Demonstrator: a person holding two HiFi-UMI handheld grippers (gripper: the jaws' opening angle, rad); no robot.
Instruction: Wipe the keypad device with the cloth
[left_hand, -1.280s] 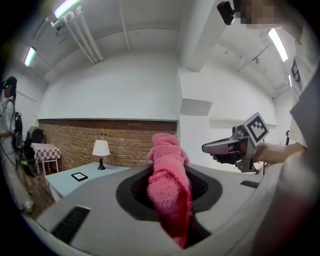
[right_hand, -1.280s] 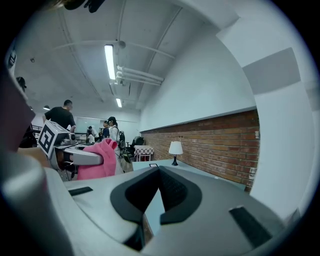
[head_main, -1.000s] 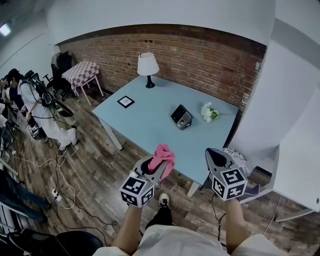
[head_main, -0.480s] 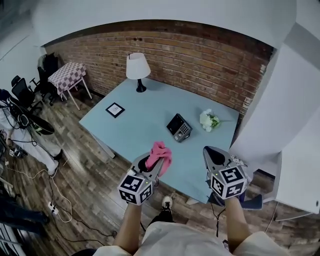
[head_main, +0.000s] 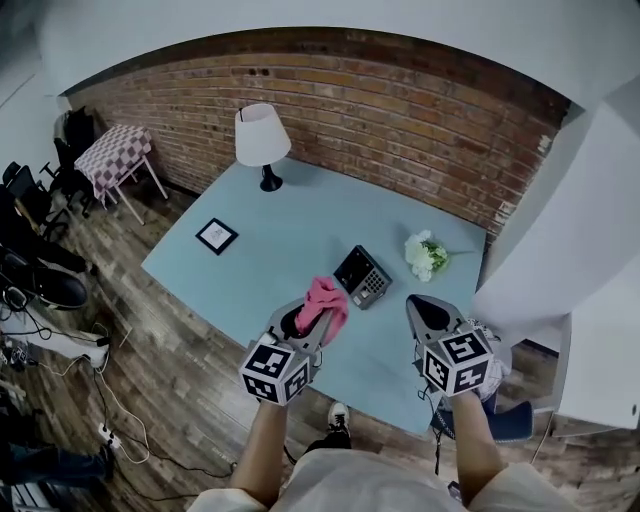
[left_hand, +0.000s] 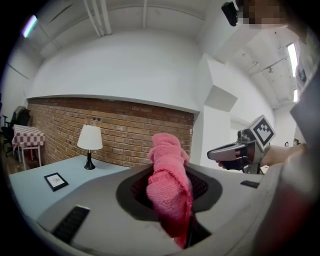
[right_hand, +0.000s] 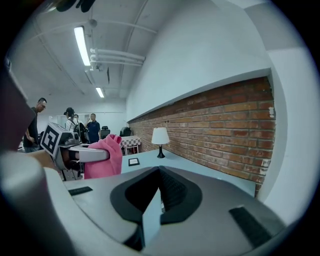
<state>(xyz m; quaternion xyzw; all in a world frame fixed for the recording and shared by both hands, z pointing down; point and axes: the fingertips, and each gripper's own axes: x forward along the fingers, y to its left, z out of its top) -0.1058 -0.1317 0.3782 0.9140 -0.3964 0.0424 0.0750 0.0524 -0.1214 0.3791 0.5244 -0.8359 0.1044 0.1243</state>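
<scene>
A black keypad device (head_main: 362, 276) with a grey key panel lies on the light blue table (head_main: 290, 250), right of centre. My left gripper (head_main: 305, 325) is shut on a pink cloth (head_main: 325, 304), which bunches up out of its jaws (left_hand: 168, 185) above the table's near edge, short of the device. My right gripper (head_main: 428, 313) hovers at the near right edge, shut with nothing in it; its jaws meet in the right gripper view (right_hand: 159, 192). From the right gripper view the cloth (right_hand: 102, 155) shows to the left.
A white lamp (head_main: 260, 140) stands at the table's far left, a small framed picture (head_main: 216, 236) lies at its left, and white flowers (head_main: 424, 255) lie right of the device. A brick wall (head_main: 400, 130) backs the table. People (right_hand: 80, 127) stand far off in the room.
The view has closed in on the table: the keypad device and table now lie nearer both grippers. The grippers keep their hold and spacing.
</scene>
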